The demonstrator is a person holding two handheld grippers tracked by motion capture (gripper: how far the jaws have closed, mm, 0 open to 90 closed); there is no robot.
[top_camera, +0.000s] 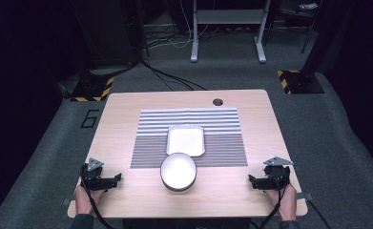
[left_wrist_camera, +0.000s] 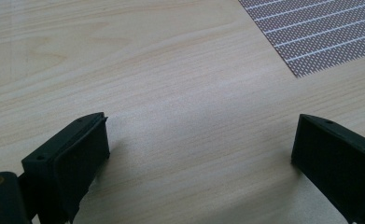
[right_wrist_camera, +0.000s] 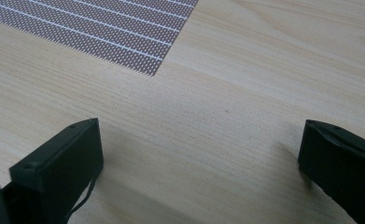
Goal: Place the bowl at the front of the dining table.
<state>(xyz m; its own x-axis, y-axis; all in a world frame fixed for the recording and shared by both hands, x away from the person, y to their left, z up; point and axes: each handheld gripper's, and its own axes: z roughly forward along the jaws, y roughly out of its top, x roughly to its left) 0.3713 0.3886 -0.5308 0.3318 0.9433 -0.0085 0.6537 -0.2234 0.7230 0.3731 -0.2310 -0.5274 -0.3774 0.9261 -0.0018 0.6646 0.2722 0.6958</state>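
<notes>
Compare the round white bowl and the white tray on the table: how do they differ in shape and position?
The bowl is round; the tray is rectangular with rounded corners. The bowl sits nearer the person, mostly on bare wood at the striped mat's near edge; the tray lies wholly on the mat. Both are white and look empty.

Mat point(top_camera: 189, 138): middle of the tabletop point(top_camera: 127, 200), nearer the far edge.
Tray point(top_camera: 185, 140): on the mat's centre.
Bowl point(top_camera: 178, 171): just before the tray, across the mat's near edge.
My left gripper point(top_camera: 119, 177): near-left corner, left of the bowl, well apart.
My right gripper point(top_camera: 251, 179): near-right corner, right of the bowl, well apart.
</notes>
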